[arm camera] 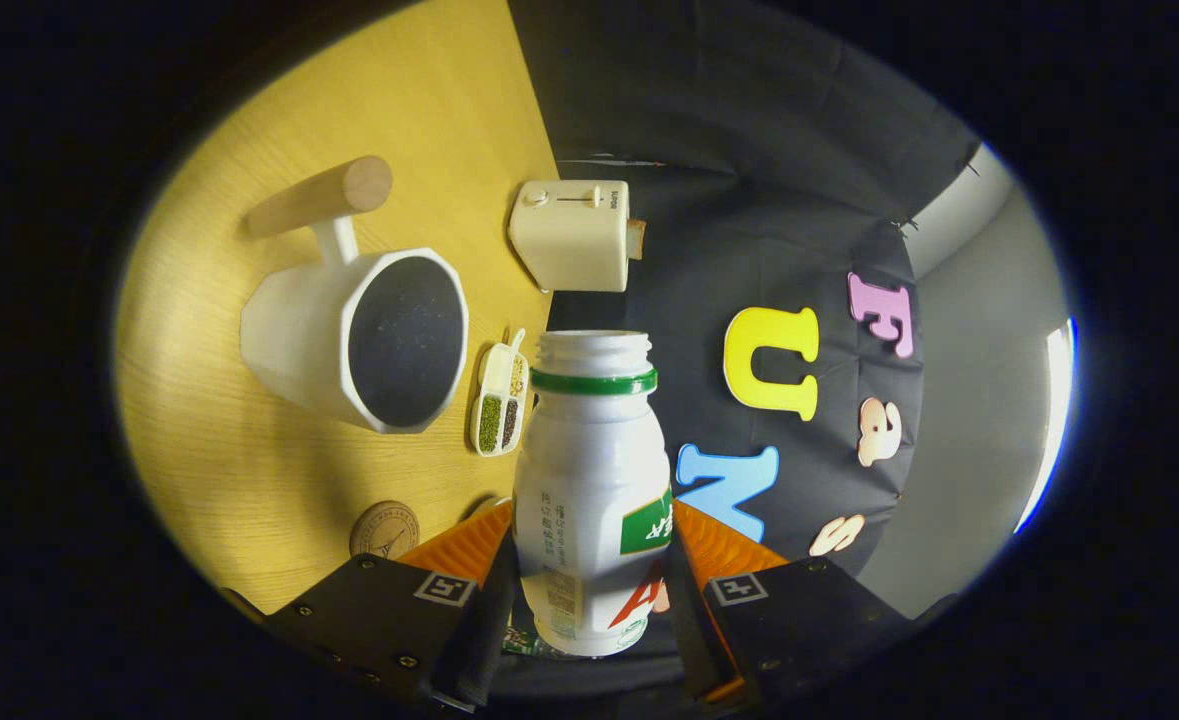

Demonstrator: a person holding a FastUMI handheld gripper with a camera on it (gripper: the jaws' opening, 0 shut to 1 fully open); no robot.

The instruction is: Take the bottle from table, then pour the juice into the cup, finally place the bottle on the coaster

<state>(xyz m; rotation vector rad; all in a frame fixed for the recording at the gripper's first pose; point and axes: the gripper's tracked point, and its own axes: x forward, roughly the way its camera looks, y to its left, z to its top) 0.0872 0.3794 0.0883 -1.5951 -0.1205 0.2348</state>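
Your gripper [589, 600] is clenched on the bottle [591, 490], with one finger pressed against each side of its lower body, so the bottle sits squarely between the fingers and stands out ahead of them. The bottle is white, with a green ring just below its threaded neck, and its mouth is uncapped. The view is rolled sideways: the yellow wood-grain counter [249, 470] lies to one side of the bottle and the dark booth wall to the other. Taking the bottle as your landmark, the cup [359, 335] is on the counter side, level with the bottle's neck and well apart from it; it is a white, faceted cup with a dark inside, and a light wooden handle [321, 196] juts from its far side. Between the cup and the bottle, just beside the bottle's shoulder, lies a small white divided dish [500, 397] holding green and dark grains. Beyond the bottle's mouth, near the counter's edge against the wall, stands a cream toaster [571, 234]. The round brown coaster [384, 529] lies on the counter near the bottle's base, close beside the finger on that side.
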